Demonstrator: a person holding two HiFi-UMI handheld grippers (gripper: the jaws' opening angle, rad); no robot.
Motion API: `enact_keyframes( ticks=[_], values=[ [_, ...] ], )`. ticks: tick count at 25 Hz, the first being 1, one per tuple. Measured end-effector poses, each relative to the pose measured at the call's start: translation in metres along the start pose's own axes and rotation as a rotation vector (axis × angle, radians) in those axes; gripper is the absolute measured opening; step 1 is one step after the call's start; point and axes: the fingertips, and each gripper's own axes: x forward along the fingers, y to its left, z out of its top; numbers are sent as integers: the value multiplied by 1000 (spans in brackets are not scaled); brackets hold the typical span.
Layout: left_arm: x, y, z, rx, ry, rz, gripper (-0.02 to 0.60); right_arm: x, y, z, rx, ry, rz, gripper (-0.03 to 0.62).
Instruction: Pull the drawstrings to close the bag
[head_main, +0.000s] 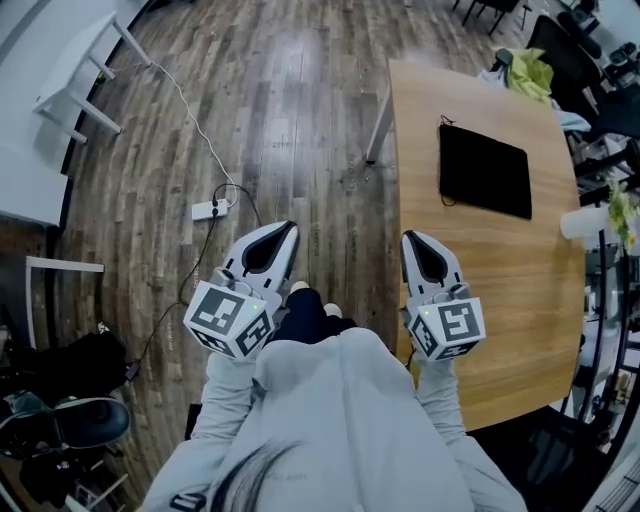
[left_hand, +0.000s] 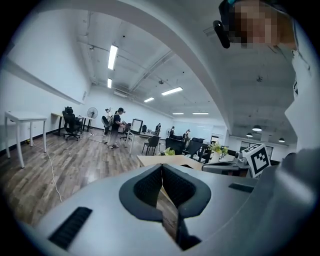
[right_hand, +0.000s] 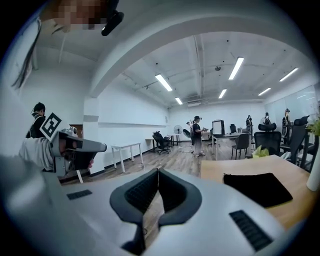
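Observation:
A flat black drawstring bag (head_main: 484, 170) lies on the wooden table (head_main: 500, 300), toward its far side; it also shows as a dark patch, the bag (right_hand: 259, 187), at the right of the right gripper view. My left gripper (head_main: 290, 229) hangs over the floor left of the table, jaws shut, nothing in them. My right gripper (head_main: 408, 238) sits at the table's near left edge, well short of the bag, also shut and empty. In each gripper view the jaws meet in a closed seam: left gripper (left_hand: 161, 167), right gripper (right_hand: 158, 171).
A white power strip (head_main: 210, 209) with a cable lies on the wood floor left of me. A white table (head_main: 80, 60) stands far left. Yellow-green cloth (head_main: 530, 72) and clutter sit past the table's far end. People and office chairs stand in the distance.

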Motion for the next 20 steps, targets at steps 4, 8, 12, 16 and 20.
enact_keyframes(
  ticks=[4,8,12,16,20],
  values=[
    [24,17,2,-4,11,-7,26,24,-10,2,-4,9,3,23],
    [55,44,10,-3,12,-22,26,57,-26,7,-10,22,-13,23],
    [96,73,30,8,12,-49,26,94,-50,20,-11,32,-44,23],
    [134,108,54,13,23,-80,26,132,-71,33,6,47,-84,23],
    [169,139,72,25,43,-132,26,169,-90,46,19,44,-145,23]
  ],
)
